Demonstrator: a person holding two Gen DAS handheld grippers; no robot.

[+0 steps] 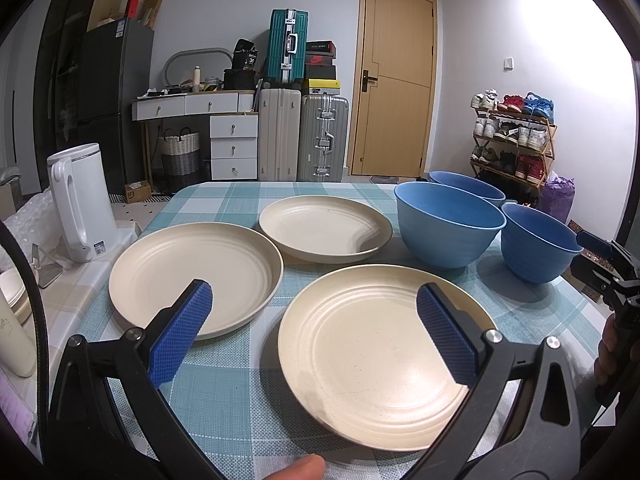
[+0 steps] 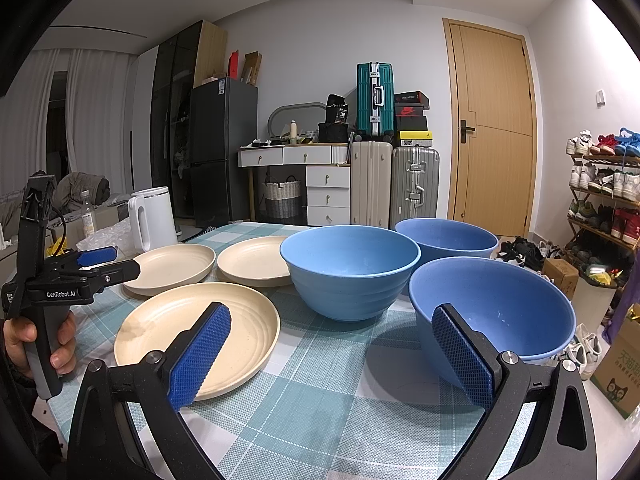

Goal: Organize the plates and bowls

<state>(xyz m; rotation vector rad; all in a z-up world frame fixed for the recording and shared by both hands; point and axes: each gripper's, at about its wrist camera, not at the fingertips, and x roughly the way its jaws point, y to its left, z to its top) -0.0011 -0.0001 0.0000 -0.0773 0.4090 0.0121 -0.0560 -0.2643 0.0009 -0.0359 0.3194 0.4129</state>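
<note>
I see the table (image 1: 224, 216) first, spread with a teal and white checked cloth and carrying all the crockery. On it stand three blue bowls, all upright and empty. The middle bowl (image 2: 350, 270) sits toward the centre of the table, the far bowl (image 2: 446, 240) just behind it to the right, and the near bowl (image 2: 492, 312) closest to my right gripper (image 2: 334, 354). The near and middle bowls stand close together, but I cannot tell whether they touch.

Three cream plates lie flat to the left of the bowls, none stacked. The near plate (image 1: 380, 356) is directly below my left gripper (image 1: 314, 318). The left plate (image 1: 196, 280) lies beside it toward the table's left edge, and the far plate (image 1: 326, 228) sits behind both, just beside the middle bowl.

A white kettle (image 1: 82, 200) stands off the table's left edge on a lower surface.

My left gripper hangs over the near plate with its jaws spread wide and nothing between them. My right gripper likewise has its jaws wide apart and empty, its right finger in front of the near bowl's rim, its left finger over the near plate's edge.
</note>
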